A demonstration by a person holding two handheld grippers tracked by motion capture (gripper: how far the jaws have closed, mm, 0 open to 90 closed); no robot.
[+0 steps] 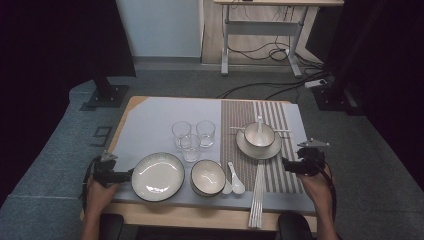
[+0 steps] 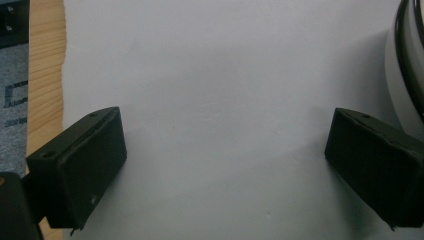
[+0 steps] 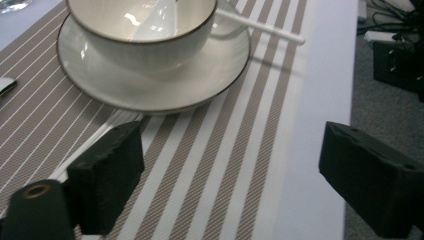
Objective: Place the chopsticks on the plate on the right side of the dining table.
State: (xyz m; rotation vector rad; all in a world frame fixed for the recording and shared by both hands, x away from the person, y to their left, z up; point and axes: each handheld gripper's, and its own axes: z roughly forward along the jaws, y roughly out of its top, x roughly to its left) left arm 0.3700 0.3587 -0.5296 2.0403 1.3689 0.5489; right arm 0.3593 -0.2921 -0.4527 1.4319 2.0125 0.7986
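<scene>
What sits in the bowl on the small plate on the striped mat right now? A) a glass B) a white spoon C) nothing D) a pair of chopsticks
B: in the high view a white spoon stands in the bowl on the small plate, its handle rising above the rim; the glasses stand apart on the grey cloth.

No readable text, label, brand or number anywhere on the table things

The worktop (image 1: 150, 120) is pale blue-grey. A placemat (image 1: 280, 172) shows brown and white stripes. The bowl (image 3: 142, 30) and saucer (image 3: 150, 85) are cream with dark brown rims. The chopsticks (image 1: 258, 197) are white, the plate (image 1: 158, 176) is white with a black rim.
</scene>
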